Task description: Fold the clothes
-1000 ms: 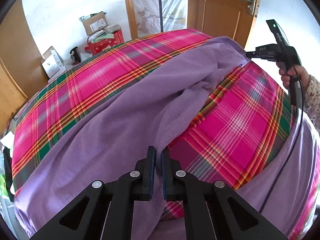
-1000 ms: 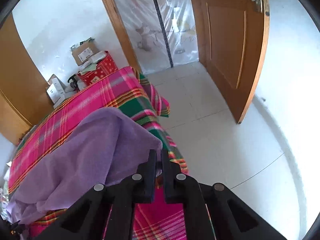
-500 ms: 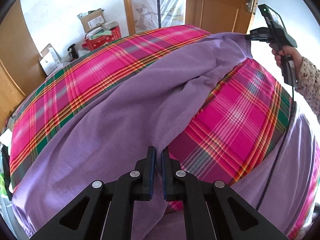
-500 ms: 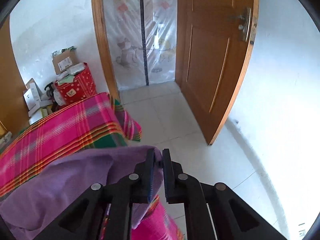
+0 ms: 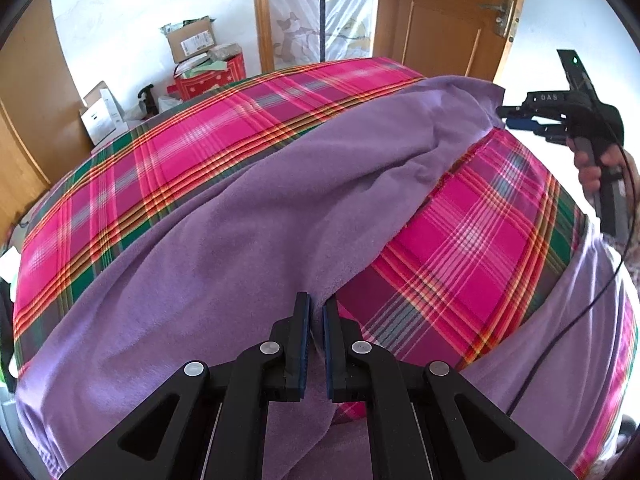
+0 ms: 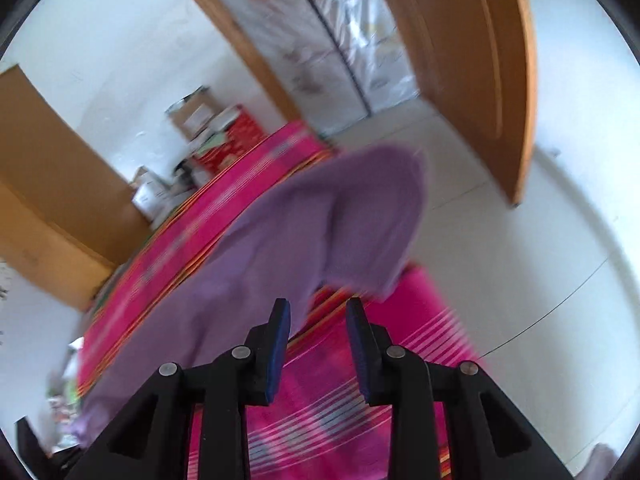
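Note:
A large purple garment (image 5: 240, 232) lies in a band across the pink plaid bedspread (image 5: 472, 248). My left gripper (image 5: 316, 312) is shut on the garment's near fold. My right gripper (image 6: 318, 312) is open and empty, just behind the garment's far corner (image 6: 360, 216), which has dropped onto the bed. In the left wrist view the right gripper (image 5: 508, 118) sits at the far right, close to that corner. The right wrist view is blurred by motion.
Cardboard boxes and a red box (image 5: 208, 72) stand against the far wall. A wooden door (image 5: 452, 20) stands open beside a plastic-curtained doorway. Bare tiled floor (image 6: 500, 264) lies right of the bed. More purple cloth (image 5: 560, 340) hangs over the near right edge.
My right gripper has opened and let go of the garment's far corner, which has fallen onto the bed. The right gripper has swung away and tilted. My left gripper keeps its hold.

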Motion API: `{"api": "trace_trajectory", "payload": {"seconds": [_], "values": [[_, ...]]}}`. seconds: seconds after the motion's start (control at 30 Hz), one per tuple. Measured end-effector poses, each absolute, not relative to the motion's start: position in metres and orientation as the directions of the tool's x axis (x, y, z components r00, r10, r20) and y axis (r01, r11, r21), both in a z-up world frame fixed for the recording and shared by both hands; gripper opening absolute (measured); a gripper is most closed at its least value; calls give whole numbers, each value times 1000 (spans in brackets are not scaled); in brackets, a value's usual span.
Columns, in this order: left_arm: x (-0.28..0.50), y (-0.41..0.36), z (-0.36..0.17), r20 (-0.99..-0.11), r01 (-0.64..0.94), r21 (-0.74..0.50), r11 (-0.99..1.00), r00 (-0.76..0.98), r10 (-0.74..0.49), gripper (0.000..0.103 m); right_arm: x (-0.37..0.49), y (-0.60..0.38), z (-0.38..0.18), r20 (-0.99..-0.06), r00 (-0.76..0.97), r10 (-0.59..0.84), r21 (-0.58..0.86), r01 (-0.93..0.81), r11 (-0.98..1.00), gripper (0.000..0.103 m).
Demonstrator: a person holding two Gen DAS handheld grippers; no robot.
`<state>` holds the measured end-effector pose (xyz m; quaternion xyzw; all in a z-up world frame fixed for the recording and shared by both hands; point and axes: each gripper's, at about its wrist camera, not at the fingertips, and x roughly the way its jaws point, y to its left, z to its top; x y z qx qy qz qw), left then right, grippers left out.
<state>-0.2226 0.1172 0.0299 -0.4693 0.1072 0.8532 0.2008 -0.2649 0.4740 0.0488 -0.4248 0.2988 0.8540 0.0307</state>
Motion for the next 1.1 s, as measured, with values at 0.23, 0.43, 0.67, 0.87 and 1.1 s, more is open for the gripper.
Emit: {"api": "trace_trajectory", "payload": {"seconds": [0.23, 0.43, 0.67, 0.87, 1.1], "values": [[-221, 114, 30, -841, -439, -19, -898, -479, 252, 6, -277, 464, 25, -745, -597, -298, 571, -340, -747, 31], [-220, 115, 30, -844, -448, -38, -893, -464, 269, 6, -287, 464, 18, -720, -629, -294, 604, -357, -713, 30], [-215, 119, 27, -851, -463, -53, -885, -442, 283, 6, -284, 465, 22, -723, -650, -234, 565, -362, -742, 7], [-208, 128, 23, -861, -504, -70, -861, -406, 307, 6, -268, 464, 53, -732, -675, -94, 440, -363, -822, 7], [-204, 126, 18, -870, -518, -102, -850, -367, 329, 6, -271, 457, 45, -797, -602, -35, 345, -408, -845, 8]]}}
